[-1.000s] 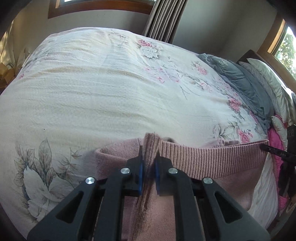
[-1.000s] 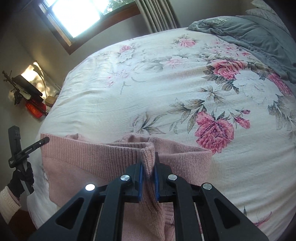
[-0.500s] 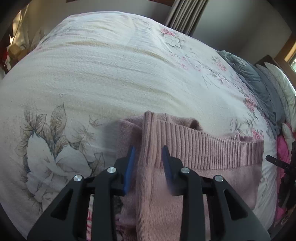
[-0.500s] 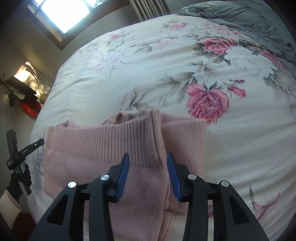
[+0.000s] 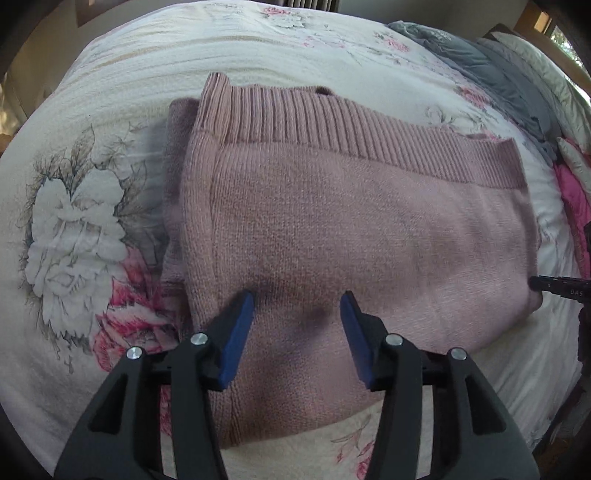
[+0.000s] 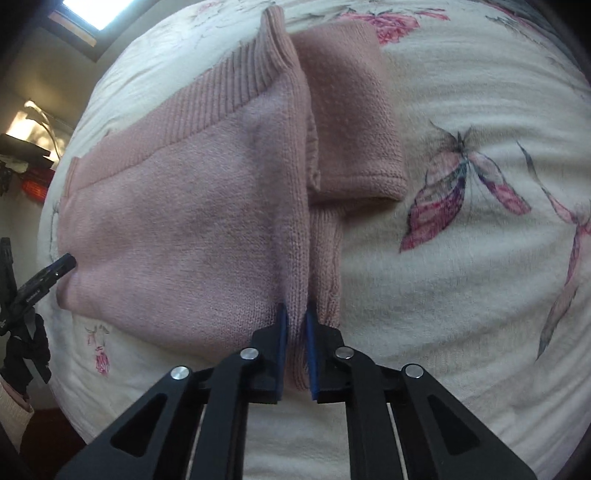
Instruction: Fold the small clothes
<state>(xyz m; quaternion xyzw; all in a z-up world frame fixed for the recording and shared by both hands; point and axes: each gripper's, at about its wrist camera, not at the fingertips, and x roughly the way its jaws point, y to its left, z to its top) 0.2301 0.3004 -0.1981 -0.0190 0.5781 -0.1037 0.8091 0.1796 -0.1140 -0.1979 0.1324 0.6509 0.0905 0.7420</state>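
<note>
A pink knit sweater (image 5: 351, 221) lies folded on the floral bedspread (image 5: 74, 221), ribbed hem at the far side. My left gripper (image 5: 296, 295) hovers open over the sweater's near part, with nothing between its blue pads. In the right wrist view the sweater (image 6: 184, 221) has a folded sleeve (image 6: 351, 122) lying beside its right edge. My right gripper (image 6: 296, 308) is shut on that near right edge, with a ridge of knit pinched between the pads. The left gripper's tip (image 6: 55, 271) shows at the sweater's left side.
Grey and cream pillows (image 5: 498, 66) are piled at the bed's far right, with a bright pink cloth (image 5: 572, 206) beside them. A window (image 6: 92, 11) and a lit shelf with a red object (image 6: 35, 186) stand beyond the bed. A gloved hand (image 6: 26, 347) holds the left gripper.
Both grippers let go of the hem and drew back toward the near side. The left stays open above the sweater; the right has closed on the near right edge.
</note>
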